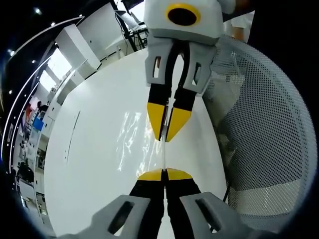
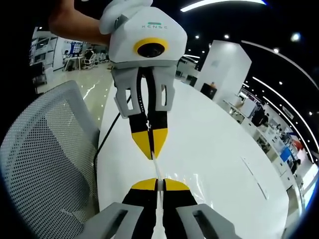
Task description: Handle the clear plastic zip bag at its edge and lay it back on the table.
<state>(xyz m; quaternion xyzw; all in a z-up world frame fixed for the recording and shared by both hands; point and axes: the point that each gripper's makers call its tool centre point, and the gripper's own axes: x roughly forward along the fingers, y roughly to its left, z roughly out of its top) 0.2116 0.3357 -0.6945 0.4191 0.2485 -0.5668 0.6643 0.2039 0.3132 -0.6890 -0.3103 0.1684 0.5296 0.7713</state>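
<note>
In the left gripper view, the left gripper rises from the bottom centre with its two yellow-tipped jaws pressed together on the edge of the one clear plastic zip bag. The bag's thin edge runs straight up the middle of the frame to the right gripper, which hangs down from the top centre, its two yellow tips also pinched on that same edge. The rest of the bag spreads to the left of centre as a glossy, wrinkled sheet over the white table; whether it touches the tabletop cannot be told. One grey mesh chair takes up the right side of the frame, just beside the table's edge.

In the right gripper view, the right gripper comes up from the bottom centre, jaws together on the bag's edge, and the left gripper points down from the top centre, clamped on the same edge. A person's hand holds that gripper at the upper left. The table fills the centre and right, and the mesh chair sits at the left.
</note>
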